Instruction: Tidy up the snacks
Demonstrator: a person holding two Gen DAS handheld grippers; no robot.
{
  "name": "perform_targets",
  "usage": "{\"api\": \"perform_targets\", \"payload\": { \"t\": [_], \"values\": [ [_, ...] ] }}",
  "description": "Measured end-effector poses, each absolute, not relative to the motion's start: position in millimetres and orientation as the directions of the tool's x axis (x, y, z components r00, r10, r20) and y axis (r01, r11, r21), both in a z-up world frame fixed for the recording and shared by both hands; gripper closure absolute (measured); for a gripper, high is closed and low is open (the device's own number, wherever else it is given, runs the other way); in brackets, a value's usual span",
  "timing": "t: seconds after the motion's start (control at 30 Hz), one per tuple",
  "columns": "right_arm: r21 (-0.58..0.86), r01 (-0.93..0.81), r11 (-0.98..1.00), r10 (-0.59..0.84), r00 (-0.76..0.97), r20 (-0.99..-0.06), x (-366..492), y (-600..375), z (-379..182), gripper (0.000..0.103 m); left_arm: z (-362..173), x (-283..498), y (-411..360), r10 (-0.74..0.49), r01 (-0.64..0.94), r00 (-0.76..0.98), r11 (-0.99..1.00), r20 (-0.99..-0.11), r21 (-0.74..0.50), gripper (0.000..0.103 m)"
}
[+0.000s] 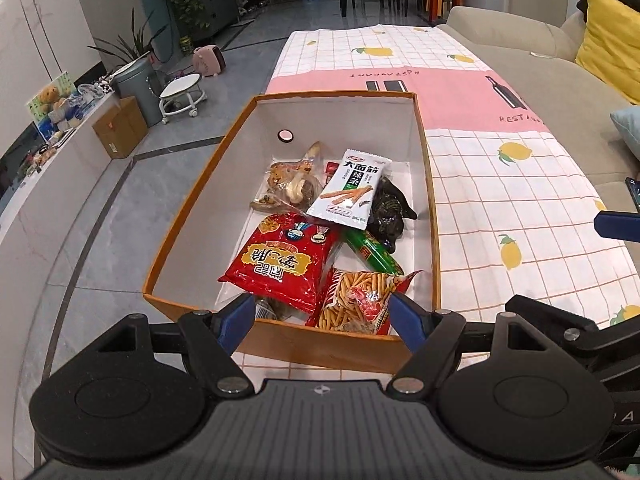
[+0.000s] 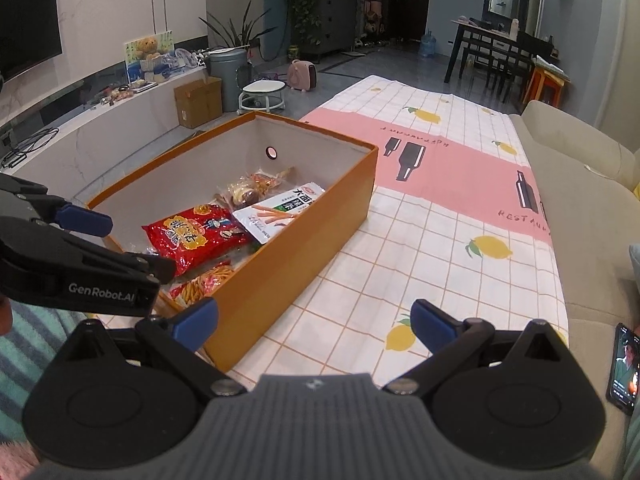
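Hovering wide-jawed, left gripper [image 1: 322, 312] spans the box's [image 1: 188, 216] near rim; right gripper [image 2: 314, 320], seemingly empty, gapes over bare tablecloth [image 2: 440, 280].

An open orange box [image 1: 296, 344] on the tablecloth holds a jumble of snack packets [image 1: 280, 264] lying flat.

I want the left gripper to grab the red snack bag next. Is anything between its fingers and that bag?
Nothing visible blocks it. The left gripper hangs open above the near end of the orange box, and the red snack bag lies uncovered on top, just ahead of the fingertips. Only the box's near wall sits below.
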State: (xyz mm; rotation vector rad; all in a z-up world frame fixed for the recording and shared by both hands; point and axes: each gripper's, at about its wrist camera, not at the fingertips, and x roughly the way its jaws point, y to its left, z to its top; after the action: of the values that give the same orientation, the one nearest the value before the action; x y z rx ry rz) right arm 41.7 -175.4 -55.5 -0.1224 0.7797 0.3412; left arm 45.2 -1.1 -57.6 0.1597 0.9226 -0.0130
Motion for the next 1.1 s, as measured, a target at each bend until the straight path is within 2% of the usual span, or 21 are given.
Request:
{"api": "perform_targets", "payload": {
  "t": [1.1],
  "values": [
    [-0.018,-0.368,0.93,0.253,0.672,-0.696,40.8,-167.5,-50.6,0.004,-56.5,49.7,8.3,0.063,0.05,0.59,0.992,-0.805,0.114,0.014]
  ]
}}
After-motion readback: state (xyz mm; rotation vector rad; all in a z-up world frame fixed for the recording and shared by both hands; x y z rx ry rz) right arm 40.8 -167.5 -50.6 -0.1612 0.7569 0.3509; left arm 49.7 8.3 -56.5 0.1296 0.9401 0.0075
